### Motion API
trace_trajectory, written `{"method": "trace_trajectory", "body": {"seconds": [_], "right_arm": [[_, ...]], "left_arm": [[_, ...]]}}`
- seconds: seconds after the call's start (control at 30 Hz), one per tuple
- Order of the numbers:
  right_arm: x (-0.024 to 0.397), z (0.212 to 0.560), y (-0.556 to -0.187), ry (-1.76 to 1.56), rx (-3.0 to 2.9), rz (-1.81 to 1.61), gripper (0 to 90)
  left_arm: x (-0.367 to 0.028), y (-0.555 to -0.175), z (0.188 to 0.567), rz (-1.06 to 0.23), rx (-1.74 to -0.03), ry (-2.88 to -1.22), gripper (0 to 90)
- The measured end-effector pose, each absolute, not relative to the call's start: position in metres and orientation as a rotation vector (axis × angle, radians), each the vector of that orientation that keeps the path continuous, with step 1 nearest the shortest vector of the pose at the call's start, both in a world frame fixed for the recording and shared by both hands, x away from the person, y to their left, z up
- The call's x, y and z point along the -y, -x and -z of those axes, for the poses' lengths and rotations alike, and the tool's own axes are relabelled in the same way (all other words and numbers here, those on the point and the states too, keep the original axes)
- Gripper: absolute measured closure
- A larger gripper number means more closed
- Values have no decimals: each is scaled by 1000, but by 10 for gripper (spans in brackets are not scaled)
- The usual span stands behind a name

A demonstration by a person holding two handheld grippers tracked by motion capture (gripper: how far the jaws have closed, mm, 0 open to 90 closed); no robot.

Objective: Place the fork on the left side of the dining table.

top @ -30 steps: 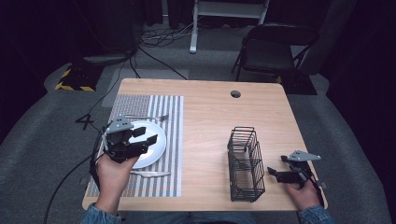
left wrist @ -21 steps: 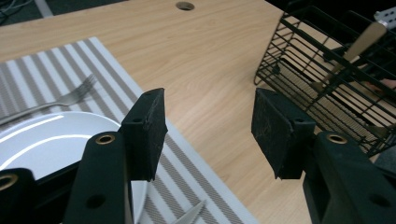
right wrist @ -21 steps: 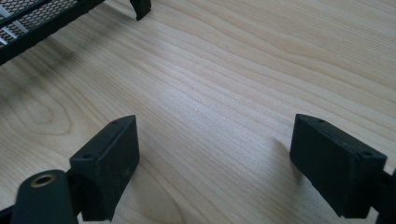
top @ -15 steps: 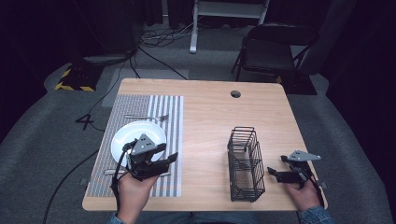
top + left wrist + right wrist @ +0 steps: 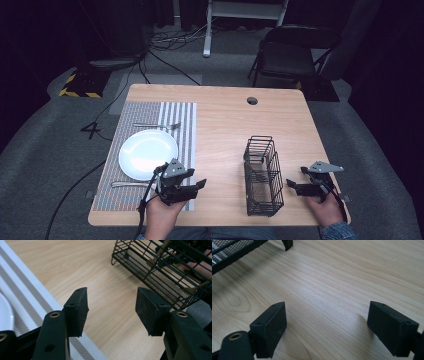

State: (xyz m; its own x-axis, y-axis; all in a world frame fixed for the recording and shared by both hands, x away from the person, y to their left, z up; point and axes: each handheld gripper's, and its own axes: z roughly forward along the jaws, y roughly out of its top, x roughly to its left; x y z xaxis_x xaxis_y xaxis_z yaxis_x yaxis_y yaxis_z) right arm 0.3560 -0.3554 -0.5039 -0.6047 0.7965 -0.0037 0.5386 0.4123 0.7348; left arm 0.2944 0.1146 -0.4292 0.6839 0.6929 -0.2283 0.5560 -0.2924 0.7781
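My left gripper [image 5: 200, 184] is low over the near right corner of the striped placemat [image 5: 185, 125], its jaws pointing right toward the black wire basket [image 5: 262, 172]. In the left gripper view the gripper [image 5: 111, 297] is open and has just opened a little wider. Nothing is between its pads, and the basket [image 5: 160, 272] lies ahead. A white plate [image 5: 147, 152] rests on the mat behind it. My right gripper [image 5: 291, 186] stands to the right of the basket. Here the gripper [image 5: 327, 312] is open over bare wood, with the basket's edge [image 5: 232, 250] at the upper left.
A fork [image 5: 155, 125] lies beyond the plate and another utensil [image 5: 127, 184] in front of it, both on the mat. The wooden table [image 5: 225, 130] has a cable hole [image 5: 252, 100] at the back. A black chair [image 5: 295, 55] stands behind the table.
My left gripper has come off the plate, moving right and toward the near edge and sinking closer to the table. The right gripper has stayed put.
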Motion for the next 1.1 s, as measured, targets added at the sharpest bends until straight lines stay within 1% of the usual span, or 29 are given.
{"method": "trace_trajectory", "body": {"seconds": [0.2, 0.37, 0.57, 0.77, 0.9, 1.0, 1.03, 1.1], "right_arm": [[355, 504, -356, -1149, -2320, -1013, 162], [355, 504, -355, -1144, -2319, -1012, 170], [355, 504, -355, -1143, -2319, -1013, 171], [355, 504, -355, -1142, -2318, -1013, 172], [355, 504, -355, -1142, -2319, -1012, 172], [355, 504, -355, -1142, -2319, -1012, 172], [355, 504, -355, -1141, -2319, -1013, 172], [355, 504, -355, -1141, -2319, -1013, 172]], "left_arm": [[-95, -297, 451, -161, -957, -2036, 438], [-79, -301, 472, -118, -984, -2072, 414], [-63, -302, 487, -153, -972, -2122, 388], [-47, -299, 498, -256, -895, -2203, 389], [-38, -296, 502, -299, -846, -2217, 372], [-36, -296, 502, -313, -831, -2236, 347], [-36, -298, 502, -304, -836, -2237, 326], [-35, -299, 503, -304, -832, -2251, 248]]}}
